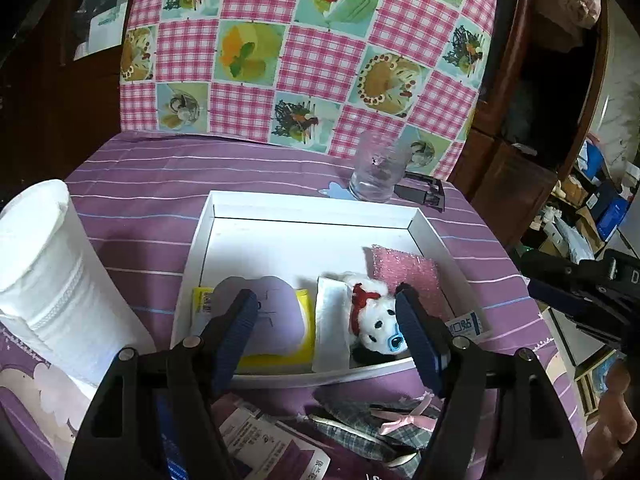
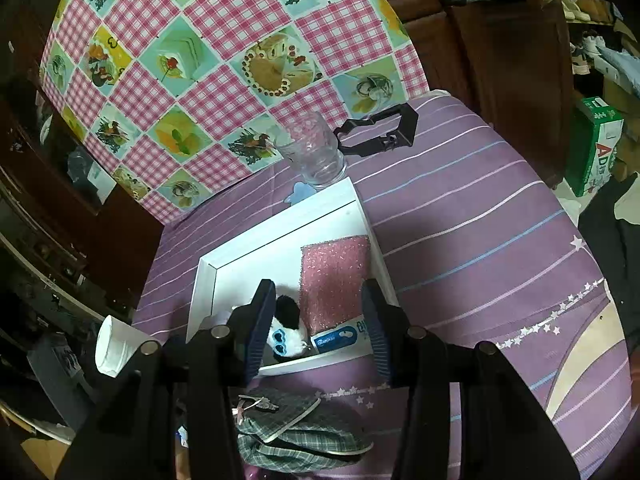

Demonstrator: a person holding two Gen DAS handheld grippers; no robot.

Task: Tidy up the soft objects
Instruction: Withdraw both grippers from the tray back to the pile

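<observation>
A white tray [image 1: 204,220] [image 2: 204,272] lies on the purple striped cloth. In it are a lilac pad [image 1: 276,312] on a yellow sponge [image 1: 304,344], a white folded cloth [image 1: 330,328], a plush panda [image 1: 372,316] [image 2: 290,336] with blue glasses, a pink glitter sponge [image 1: 404,272] [image 2: 334,280] and a blue-white packet [image 1: 466,326] [image 2: 340,336]. My left gripper [image 1: 326,312] is open above the tray's near part, empty. My right gripper [image 2: 318,320] is open above the panda and packet, empty. Plaid fabric pieces [image 1: 360,432] [image 2: 296,432] lie in front of the tray.
A clear glass [image 1: 378,168] [image 2: 316,152] and a black clip [image 1: 424,192] [image 2: 384,128] stand behind the tray. A white paper cup [image 1: 48,280] [image 2: 114,346] lies at the left. A checked pink cloth [image 1: 304,52] rises behind. Printed packets [image 1: 272,448] lie near the front.
</observation>
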